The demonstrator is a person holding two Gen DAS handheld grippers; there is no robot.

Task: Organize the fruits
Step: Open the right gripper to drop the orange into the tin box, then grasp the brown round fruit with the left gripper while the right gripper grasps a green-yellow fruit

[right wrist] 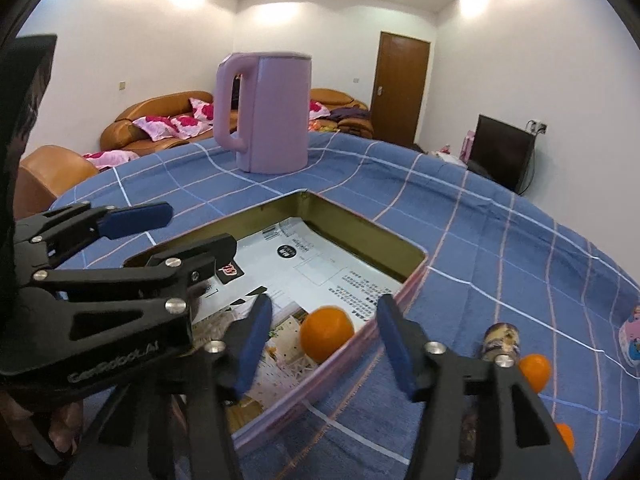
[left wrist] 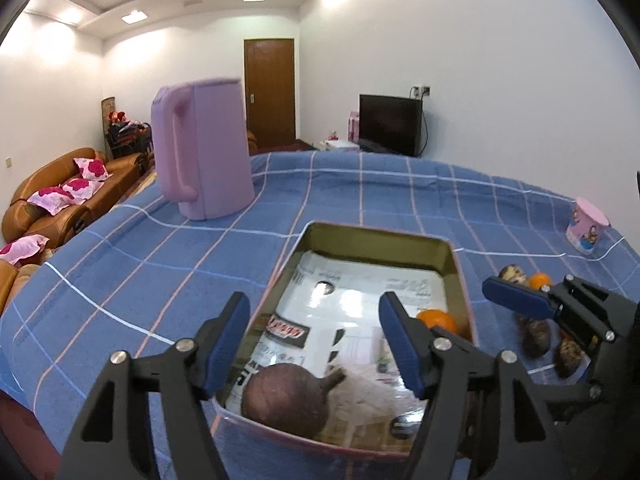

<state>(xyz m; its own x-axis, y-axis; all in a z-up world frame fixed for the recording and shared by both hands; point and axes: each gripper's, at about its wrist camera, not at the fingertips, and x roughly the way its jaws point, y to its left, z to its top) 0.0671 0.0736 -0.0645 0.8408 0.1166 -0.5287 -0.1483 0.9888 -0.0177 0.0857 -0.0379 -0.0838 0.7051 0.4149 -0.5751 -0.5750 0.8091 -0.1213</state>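
1. The left gripper [left wrist: 316, 340] hangs over the near end of the tin tray [left wrist: 456, 276], jaws apart and holding nothing; a brown round fruit [left wrist: 284, 398] lies in the tray just below and between its fingers.
2. The right gripper [right wrist: 324, 344] is likewise parted and empty, an orange [right wrist: 327, 333] resting in the tray's corner straight ahead of it.
3. Loose fruit [right wrist: 534, 371] remains on the blue cloth [right wrist: 500, 248] to the right of the tray (an orange and some dark mottled ones), nearer the right hand, so that hand looks best placed to fetch it.
4. A pink kettle [right wrist: 272, 116] stands beyond
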